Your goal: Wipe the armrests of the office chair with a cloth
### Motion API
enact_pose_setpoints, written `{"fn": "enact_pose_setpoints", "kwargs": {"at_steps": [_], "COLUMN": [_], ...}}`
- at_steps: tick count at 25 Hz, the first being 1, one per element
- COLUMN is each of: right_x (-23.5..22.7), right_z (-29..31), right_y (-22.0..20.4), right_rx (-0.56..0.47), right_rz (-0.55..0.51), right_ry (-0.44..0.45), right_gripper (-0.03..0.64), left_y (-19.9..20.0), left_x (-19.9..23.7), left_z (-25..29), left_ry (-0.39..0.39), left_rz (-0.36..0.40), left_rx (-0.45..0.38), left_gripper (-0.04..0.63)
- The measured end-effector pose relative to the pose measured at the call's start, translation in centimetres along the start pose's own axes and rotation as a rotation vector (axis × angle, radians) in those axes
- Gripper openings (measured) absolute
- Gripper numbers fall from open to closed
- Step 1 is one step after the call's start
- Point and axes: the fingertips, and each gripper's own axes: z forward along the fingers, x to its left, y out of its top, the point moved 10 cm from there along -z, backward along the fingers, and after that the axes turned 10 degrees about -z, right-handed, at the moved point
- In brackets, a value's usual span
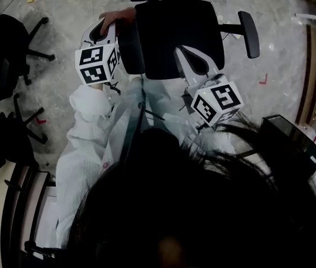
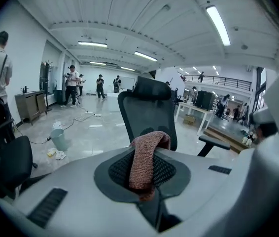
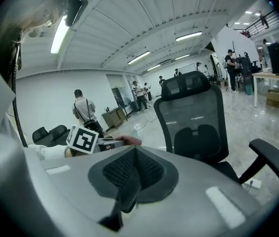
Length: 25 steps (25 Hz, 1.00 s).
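- Across the pale polished floor point(image 1: 63, 94) of a large hall, we look down on one office chair point(image 1: 180, 38). Its backrest is on the far side. Other dark chairs point(image 1: 10, 38) stand well apart on our left.
- Office chair: mesh backrest with headrest, dark seat, one arm on each side. We judge that it may swivel or roll under a sideways push, so strokes should press downward.
- Armrest on our left point(image 1: 130, 52): a dark bar just beside the left gripper.
- Armrest on our right point(image 1: 249, 32): well apart from both grippers, with nothing on it. Both armrests look stiff and smooth, so we expect them to bear firm rubbing.
- Left gripper point(image 1: 103, 31): its own view shows the jaws point(image 2: 140, 179) closed on the cloth. It points at the backrest.
- Right gripper point(image 1: 188, 60): it hangs over the near part of the seat. Its own view shows the jaws point(image 3: 132, 174) pressed together with nothing between them.
- Cloth point(image 2: 147, 154): reddish-brown terry, pinched at one end. The free part rises past the tips and folds over.
  - From above, the cloth point(image 1: 118, 17) sits at the far end of the armrest on our left. We cannot tell whether it touches.
  - We judge it light, soft and limp. It is best held on a bunched fold, as it is now, with the loose part laid flat on the armrest.
  - A thin pinch could let it slip out under drag.
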Motion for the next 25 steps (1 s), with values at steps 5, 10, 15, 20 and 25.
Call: {"fn": "enact_pose_setpoints", "kwargs": {"at_steps": [5, 10, 15, 20, 25], "right_x": [-0.8, -1.0, -1.0, -1.2, -1.0], "right_z": [0.4, 0.5, 0.3, -0.6, -1.4], "right_y": [-2.2, -4.6, -5.2, -4.8, -4.2], "right_rx": [0.065, 0.110, 0.109, 0.083, 0.058], "right_rz": [0.033, 0.080, 0.100, 0.106, 0.091], "right_ry": [-0.001, 0.014, 0.008, -0.013, -0.022], "right_gripper": [0.002, 0.002, 0.002, 0.002, 0.002], "left_y": [-1.4, -4.7, -8.4, -9.9, -12.3], "left_x": [0.2, -0.6, -1.1, -2.9, -5.6], "left_z": [5.8, 9.7, 8.6, 5.4, 1.4], "left_ry": [0.070, 0.040, -0.018, -0.076, -0.123], "left_rz": [0.160, 0.305, 0.298, 0.328, 0.334], "left_rx": [0.053, 0.258, 0.373, 0.429, 0.475], "left_gripper": [0.043, 0.043, 0.043, 0.043, 0.043]}}
